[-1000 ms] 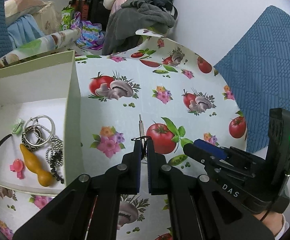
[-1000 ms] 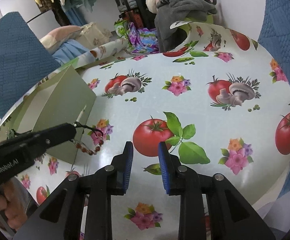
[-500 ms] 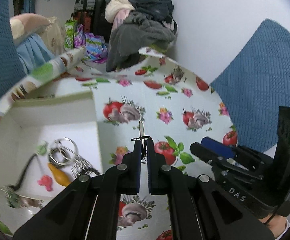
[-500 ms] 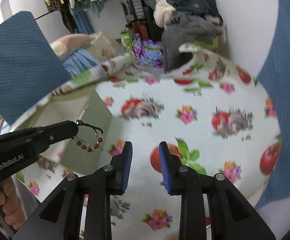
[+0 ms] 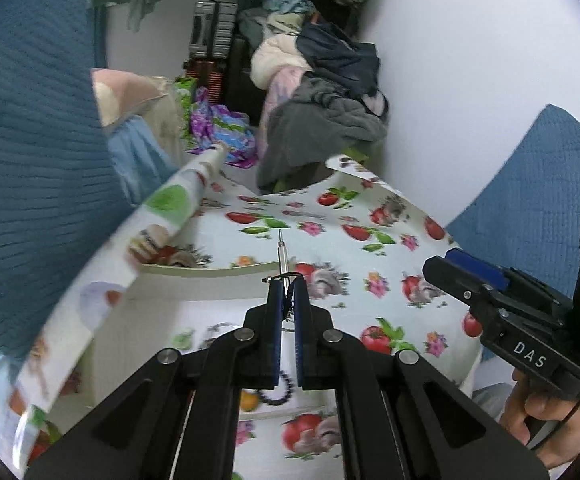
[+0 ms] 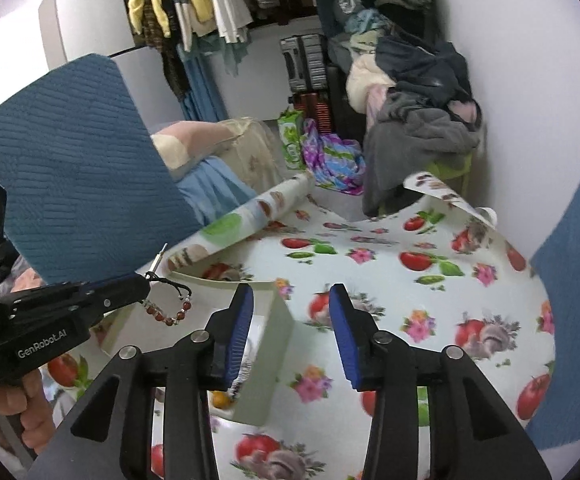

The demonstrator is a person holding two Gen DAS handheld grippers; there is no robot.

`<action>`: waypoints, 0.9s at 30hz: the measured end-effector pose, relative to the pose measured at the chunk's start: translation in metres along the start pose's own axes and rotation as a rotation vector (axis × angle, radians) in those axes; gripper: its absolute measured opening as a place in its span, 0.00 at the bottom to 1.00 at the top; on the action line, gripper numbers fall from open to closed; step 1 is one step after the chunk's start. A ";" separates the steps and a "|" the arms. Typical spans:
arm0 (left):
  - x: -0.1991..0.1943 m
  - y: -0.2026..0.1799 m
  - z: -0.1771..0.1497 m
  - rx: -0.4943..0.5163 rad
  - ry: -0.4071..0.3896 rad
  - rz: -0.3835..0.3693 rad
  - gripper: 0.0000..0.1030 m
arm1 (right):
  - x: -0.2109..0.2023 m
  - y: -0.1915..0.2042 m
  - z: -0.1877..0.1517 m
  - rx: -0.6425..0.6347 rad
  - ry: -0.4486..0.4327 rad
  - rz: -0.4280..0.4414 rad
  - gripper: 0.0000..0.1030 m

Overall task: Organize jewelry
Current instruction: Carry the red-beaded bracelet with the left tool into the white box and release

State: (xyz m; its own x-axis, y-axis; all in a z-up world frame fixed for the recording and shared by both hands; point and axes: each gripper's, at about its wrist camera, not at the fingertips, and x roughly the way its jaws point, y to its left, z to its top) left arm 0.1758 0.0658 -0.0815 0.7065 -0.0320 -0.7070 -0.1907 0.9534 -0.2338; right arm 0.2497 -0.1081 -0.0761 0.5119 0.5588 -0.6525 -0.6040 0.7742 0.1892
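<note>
Left wrist view, bottom centre: left gripper (image 5: 285,296) is clamped tight on the black cord of a bead bracelet (image 6: 168,312), w/ a thin metal pin sticking up past the tips. In the right wrist view the bracelet hangs off that gripper at left centre, red-brown beads drooping in a loop above the white box (image 6: 273,360). Right gripper (image 6: 290,312), bottom centre of its own view, has nothing between its blue pads and its jaws are opening. Box sits just behind/below both tools on the tomato-print tablecloth (image 6: 410,280); other jewelry (image 5: 273,394) lies inside, partly hidden. Further back, upper frame: clothes pile, blue cushions. Judgement: bracelet is light, limp, swings freely, beads probably slick, so cord near the knot is the safer hold; pinching beads risks slipping. Likely abt halfway, drop into box pending
</note>
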 end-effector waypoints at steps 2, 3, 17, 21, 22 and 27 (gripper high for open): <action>0.001 0.014 -0.006 -0.015 0.007 0.004 0.04 | 0.009 0.012 -0.003 -0.011 0.014 0.010 0.37; 0.003 0.018 -0.009 -0.015 0.011 0.009 0.04 | 0.015 0.018 -0.007 -0.017 0.025 0.011 0.37; 0.043 0.064 -0.050 -0.058 0.095 0.040 0.04 | 0.068 0.050 -0.060 -0.020 0.147 -0.022 0.43; 0.050 0.069 -0.055 -0.074 0.126 0.037 0.04 | 0.075 0.050 -0.066 -0.025 0.170 -0.022 0.44; 0.050 0.069 -0.055 -0.072 0.127 0.038 0.04 | 0.075 0.049 -0.066 -0.024 0.172 -0.030 0.47; 0.043 0.072 -0.053 -0.099 0.123 0.039 0.05 | 0.065 0.047 -0.059 -0.026 0.152 -0.052 0.58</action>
State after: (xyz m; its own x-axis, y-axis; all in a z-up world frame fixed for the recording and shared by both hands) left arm 0.1571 0.1170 -0.1640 0.6094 -0.0380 -0.7919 -0.2865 0.9208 -0.2647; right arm 0.2182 -0.0531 -0.1530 0.4459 0.4653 -0.7647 -0.5959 0.7917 0.1342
